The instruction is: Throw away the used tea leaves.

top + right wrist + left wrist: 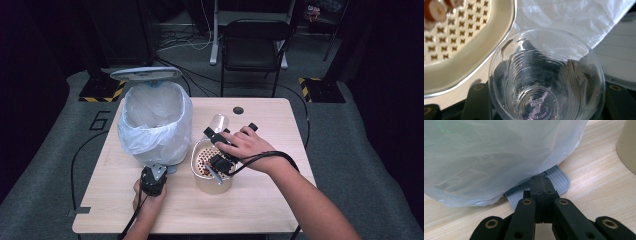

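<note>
Gripping clear cup in right claw, colander rim alongside

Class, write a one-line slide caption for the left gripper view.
Shut tool pressing the grey pedal of a bag-lined bin on a wooden table.

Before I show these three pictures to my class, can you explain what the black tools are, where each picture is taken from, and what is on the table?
A person holds a two-jaw hand gripper in each hand. One picture looks down from above; the other two come from cameras riding on the grippers. On the wooden table stand a pedal bin lined with a plastic bag, lid up, and a cream strainer basket holding small reddish pieces. The left gripper, jaws shut, presses on the grey pedal. The right gripper holds a clear plastic cup beside the basket.
</note>
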Available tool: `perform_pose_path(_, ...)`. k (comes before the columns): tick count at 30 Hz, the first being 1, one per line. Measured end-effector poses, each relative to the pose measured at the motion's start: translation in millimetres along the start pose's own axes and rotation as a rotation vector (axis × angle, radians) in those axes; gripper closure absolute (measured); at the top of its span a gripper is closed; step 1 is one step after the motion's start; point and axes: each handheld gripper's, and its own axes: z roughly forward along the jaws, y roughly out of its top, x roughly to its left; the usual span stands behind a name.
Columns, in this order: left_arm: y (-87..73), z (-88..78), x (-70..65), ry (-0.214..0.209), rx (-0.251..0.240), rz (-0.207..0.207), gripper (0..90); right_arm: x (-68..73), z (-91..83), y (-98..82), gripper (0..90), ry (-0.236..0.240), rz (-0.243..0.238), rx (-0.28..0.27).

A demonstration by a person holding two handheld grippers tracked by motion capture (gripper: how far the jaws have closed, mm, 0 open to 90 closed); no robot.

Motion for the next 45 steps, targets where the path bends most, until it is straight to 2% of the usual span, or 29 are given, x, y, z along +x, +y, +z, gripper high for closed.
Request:
perform_pose_path(1,0.0,0.0,0.0,0.0,0.0,0.0,90.0,-1.8,0.2,-2.0,37.9,0.005,0.037,-0.016)
perform_pose_path(2,-0.1,0.2,-0.2,0.002,-0.003,-0.001,90.0,7.7,1.4,-5.7,37.9,0.025,0.163,-0.032)
perform_pose_path(3,-0.1,0.1,-0.2,0.003,-0.002,-0.001,90.0,7.7,1.4,-5.7,37.9,0.025,0.163,-0.032)
perform_pose_path(4,-0.1,0.1,-0.2,0.003,-0.001,0.0,90.0,-11.6,2.0,-11.4,37.9,0.063,0.108,-0.08)
perform_pose_path(5,-0.1,0.1,-0.1,0.004,-0.002,0.001,90.0,-3.8,1.8,-13.6,37.9,0.072,0.225,-0.075)
perform_pose_path(6,-0.1,0.1,0.0,0.003,-0.002,0.0,90.0,-6.1,2.9,-16.8,37.9,0.073,0.255,-0.094)
perform_pose_path(9,0.0,0.1,0.0,0.004,-0.002,0.001,90.0,-18.9,4.2,-25.4,37.8,0.095,0.27,-0.137)
perform_pose_path(10,0.0,0.0,0.2,0.0,0.0,0.001,90.0,-16.0,4.2,-28.7,37.8,0.114,0.477,-0.168)
perform_pose_path(12,0.0,0.0,0.2,0.0,-0.001,0.0,90.0,-17.1,5.4,-36.5,37.8,0.126,0.599,-0.214)
perform_pose_path(13,0.0,0.0,0.2,0.0,-0.001,0.0,90.0,-17.1,5.4,-36.5,37.8,0.126,0.599,-0.214)
perform_pose_path(14,0.0,0.0,0.2,0.0,0.0,0.0,90.0,-17.9,6.7,-42.8,38.0,0.172,0.736,-0.244)
perform_pose_path(15,0.0,0.0,0.2,0.0,0.0,0.0,90.0,-17.9,6.7,-42.8,38.0,0.172,0.736,-0.244)
perform_pose_path(16,0.0,0.1,0.1,0.002,-0.002,-0.001,90.0,-18.1,8.5,-48.5,38.2,0.21,0.847,-0.252)
perform_pose_path(17,0.0,0.1,0.1,0.002,-0.002,-0.001,90.0,-18.1,8.5,-48.5,38.2,0.21,0.847,-0.252)
perform_pose_path(18,0.0,0.2,0.0,0.003,-0.003,-0.003,90.0,-18.8,10.6,-55.0,38.2,0.268,0.968,-0.279)
perform_pose_path(19,-0.1,0.3,0.1,0.002,-0.004,-0.003,90.0,-18.8,10.6,-55.0,38.2,0.268,0.968,-0.279)
perform_pose_path(20,0.0,0.0,0.3,0.002,0.001,0.003,90.0,-20.1,12.6,-61.9,38.2,0.302,1.067,-0.309)
perform_pose_path(21,0.0,0.0,0.3,0.002,0.001,0.003,90.0,-20.1,12.6,-61.9,38.2,0.302,1.067,-0.309)
perform_pose_path(22,-0.1,0.1,0.2,0.002,-0.003,-0.002,90.0,-21.3,13.7,-69.3,38.2,0.337,1.176,-0.351)
perform_pose_path(24,-0.1,0.2,0.3,0.001,-0.003,-0.001,90.0,-23.0,13.2,-76.6,38.2,0.367,1.27,-0.382)
perform_pose_path(25,-0.1,0.2,0.3,0.001,-0.003,-0.001,90.0,-23.0,13.2,-76.6,38.2,0.367,1.27,-0.382)
perform_pose_path(26,0.0,0.1,0.3,0.0,-0.002,-0.001,90.0,-25.8,11.9,-82.9,38.3,0.378,1.355,-0.416)
perform_pose_path(27,0.0,0.1,0.3,0.0,-0.002,-0.001,90.0,-25.8,11.9,-82.9,38.3,0.378,1.355,-0.416)
perform_pose_path(28,-0.1,0.1,0.2,0.002,-0.003,-0.003,90.0,-29.2,10.6,-88.5,38.3,0.406,1.452,-0.471)
perform_pose_path(30,-0.2,0.6,-0.3,0.003,-0.01,-0.012,90.0,-33.5,8.5,-91.7,38.3,0.408,1.51,-0.514)
perform_pose_path(31,-0.2,0.6,-0.3,0.003,-0.01,-0.012,90.0,-33.5,8.5,-91.7,38.3,0.408,1.51,-0.514)
perform_pose_path(32,-0.1,0.6,-0.3,0.003,-0.009,-0.01,90.0,-38.8,7.0,-94.1,38.3,0.436,1.568,-0.551)
perform_pose_path(34,0.0,0.6,0.1,0.008,-0.012,-0.006,90.0,-44.1,6.2,-95.3,38.4,0.446,1.6,-0.547)
perform_pose_path(45,0.6,-0.1,2.1,0.019,-0.007,0.019,90.0,-63.0,7.0,-102.4,38.4,0.491,1.683,-0.527)
